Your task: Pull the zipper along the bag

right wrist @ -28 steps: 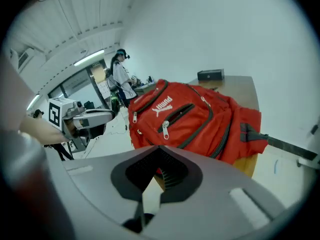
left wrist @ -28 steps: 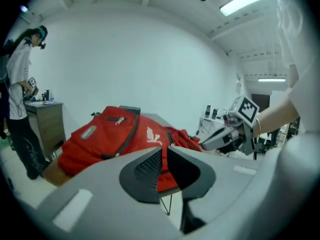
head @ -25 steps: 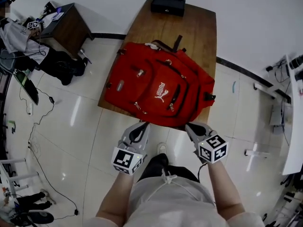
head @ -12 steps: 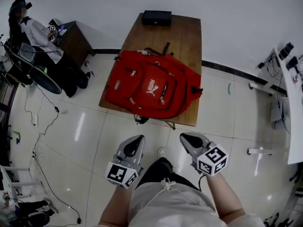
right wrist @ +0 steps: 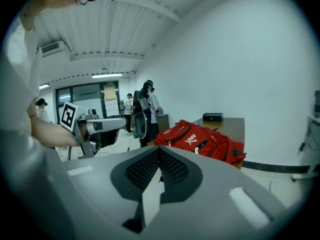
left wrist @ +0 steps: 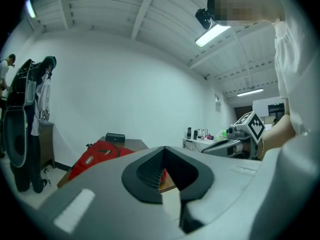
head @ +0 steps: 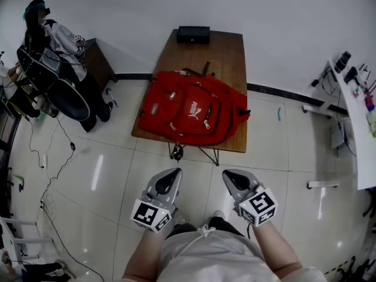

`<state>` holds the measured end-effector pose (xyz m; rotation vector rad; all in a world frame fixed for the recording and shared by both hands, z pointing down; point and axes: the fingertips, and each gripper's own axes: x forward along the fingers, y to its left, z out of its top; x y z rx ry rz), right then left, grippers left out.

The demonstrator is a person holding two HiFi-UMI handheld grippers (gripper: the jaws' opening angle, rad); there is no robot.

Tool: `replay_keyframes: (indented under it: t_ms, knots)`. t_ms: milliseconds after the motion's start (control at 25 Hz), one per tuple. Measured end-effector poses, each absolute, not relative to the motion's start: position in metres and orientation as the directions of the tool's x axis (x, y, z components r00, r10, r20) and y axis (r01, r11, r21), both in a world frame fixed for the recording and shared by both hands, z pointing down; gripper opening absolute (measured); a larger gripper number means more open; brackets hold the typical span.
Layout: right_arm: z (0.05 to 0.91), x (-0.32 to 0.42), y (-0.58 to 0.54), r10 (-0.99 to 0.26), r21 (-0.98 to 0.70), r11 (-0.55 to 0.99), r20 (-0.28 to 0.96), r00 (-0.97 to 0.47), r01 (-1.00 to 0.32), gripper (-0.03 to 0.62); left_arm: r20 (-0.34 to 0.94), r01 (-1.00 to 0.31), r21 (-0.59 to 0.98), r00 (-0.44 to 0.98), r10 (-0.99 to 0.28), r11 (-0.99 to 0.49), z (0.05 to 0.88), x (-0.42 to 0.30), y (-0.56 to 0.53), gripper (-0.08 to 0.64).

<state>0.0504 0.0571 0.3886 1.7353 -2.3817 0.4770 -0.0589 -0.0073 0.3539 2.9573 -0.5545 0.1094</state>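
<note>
A red backpack [head: 194,111] lies flat on a wooden table [head: 228,49], with several silver zipper pulls [head: 207,124] showing on its front. Both grippers hang over the floor in front of the table, well short of the bag. My left gripper [head: 170,176] is shut with nothing in it. My right gripper [head: 229,177] is shut and empty too. In the left gripper view the backpack [left wrist: 97,154] lies far off to the left of the closed jaws [left wrist: 164,160]. In the right gripper view the backpack [right wrist: 200,139] lies beyond the jaws [right wrist: 159,159], to the right.
A black box [head: 193,34] sits at the table's far end. A dark desk [head: 94,57] and a person [head: 50,46] are at the left, with cables [head: 56,169] trailing over the floor. A white bench [head: 359,119] with small items runs along the right.
Both grippers have drawn back from the table's near edge and now hang over the tiled floor. The backpack looks smaller and farther away. Both grippers stay shut.
</note>
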Motion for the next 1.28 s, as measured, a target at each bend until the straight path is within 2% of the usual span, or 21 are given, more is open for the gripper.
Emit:
replay_keyframes:
  t_ms: [360,720,920,1280]
  knots:
    - [0.361,-0.015,0.057,-0.968,-0.007,0.084,0.236,-0.083,-0.996,0.008,0.102,-0.224,0.101,0.972,-0.214,-0.969,0.341,-0.134,-0.012,0.006]
    - [0.348,-0.086,0.064,-0.984,0.033,0.044,0.176,-0.037,-0.998,0.008,0.118,-0.18,0.062,0.978,-0.172,-0.982,0.349,-0.191,-0.002,0.006]
    - [0.343,-0.102,0.07,-0.99,0.047,-0.01,0.142,0.017,-0.999,0.008,0.096,-0.162,0.065,0.983,-0.155,-0.985,0.341,-0.208,-0.003,0.006]
    - [0.348,-0.117,0.072,-0.988,0.045,-0.012,0.152,0.019,-0.999,0.008,0.078,-0.142,0.062,0.988,-0.137,-0.988,0.339,-0.217,0.002,0.006]
